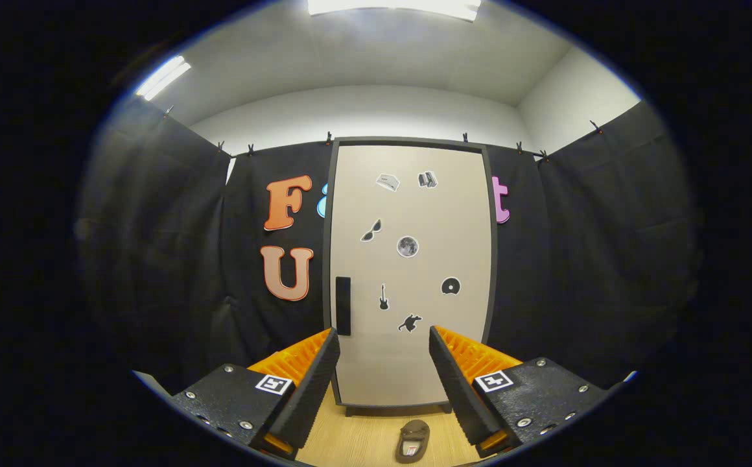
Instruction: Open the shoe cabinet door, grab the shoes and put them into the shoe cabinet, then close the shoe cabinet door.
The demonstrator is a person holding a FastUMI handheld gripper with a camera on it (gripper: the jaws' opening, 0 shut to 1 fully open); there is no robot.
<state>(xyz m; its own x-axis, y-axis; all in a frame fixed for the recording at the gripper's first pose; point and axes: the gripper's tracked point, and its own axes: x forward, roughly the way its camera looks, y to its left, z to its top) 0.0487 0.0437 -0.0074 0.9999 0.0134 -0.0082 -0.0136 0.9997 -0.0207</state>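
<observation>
The shoe cabinet (441,214) stands upright straight ahead against the booth's wall, its pale door shut and dotted with several small stickers. A dark vertical handle (343,305) sits low on the door's left edge. One brown shoe (413,440) lies on the wooden floor in front of the cabinet, low between my fingers. My gripper (382,340) is open, fingers spread wide with nothing between them, some way back from the door.
Black cloth walls close in on the left and right of the cabinet. The light wooden floor (356,434) runs from the cabinet's base toward me. Ceiling lights shine above.
</observation>
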